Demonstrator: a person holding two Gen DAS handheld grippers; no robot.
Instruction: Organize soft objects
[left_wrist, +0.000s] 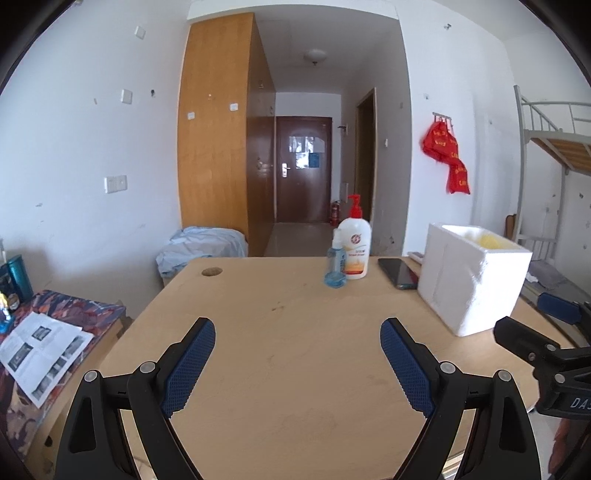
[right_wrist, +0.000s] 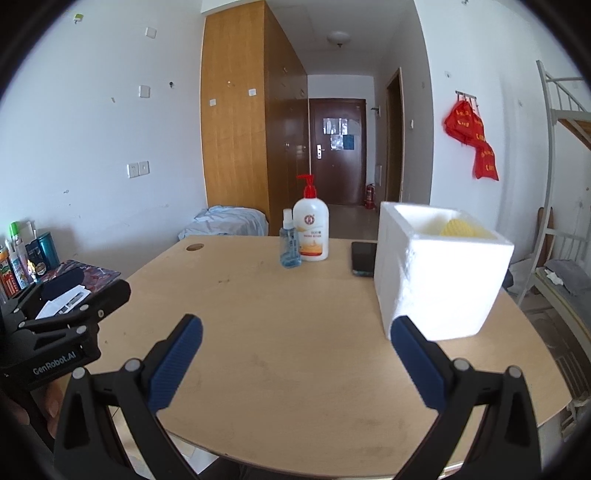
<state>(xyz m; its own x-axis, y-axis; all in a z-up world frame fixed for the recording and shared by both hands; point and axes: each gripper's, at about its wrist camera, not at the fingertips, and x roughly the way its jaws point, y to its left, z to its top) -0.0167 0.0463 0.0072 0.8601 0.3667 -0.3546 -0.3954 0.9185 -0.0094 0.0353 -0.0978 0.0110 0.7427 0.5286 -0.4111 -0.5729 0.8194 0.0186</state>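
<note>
Hovering above a light wooden tabletop (left_wrist: 280, 350), left gripper (left_wrist: 297, 363) and right gripper (right_wrist: 297, 363) alike spread wide, blue ribbed fingers (left_wrist: 190, 365) parted and grasping nothing. Ahead on the right, standing on the tabletop: a white foam box (right_wrist: 436, 280), open at the top, with a yellow soft object (right_wrist: 460, 228) (only its crown showing above the rim) already resting inside. No other soft item visible on the tabletop from either wrist view, so the sorting looks close to done, or the next piece lies out of sight. Good practice for the step in hand, as a judgement: keeping both pairs of fingers released and level, approaching anything soft from above, closing gently enough to avoid crushing, and clearing the thin foam wall on the way in, since a knock could shift the light box. Beside the box, a black smartphone (right_wrist: 364, 258) lying flat, touching or nearly touching its left wall; farther left, a white pump bottle with a red dispenser (right_wrist: 311, 229) and a small blue spray bottle (right_wrist: 290, 242), standing just beside each other. Legible writing: "GenRobot.AI" on the left gripper's body in the right wrist view, "DAS" partly cut off on the right gripper's body in the left; bottle label too small to read.
</note>
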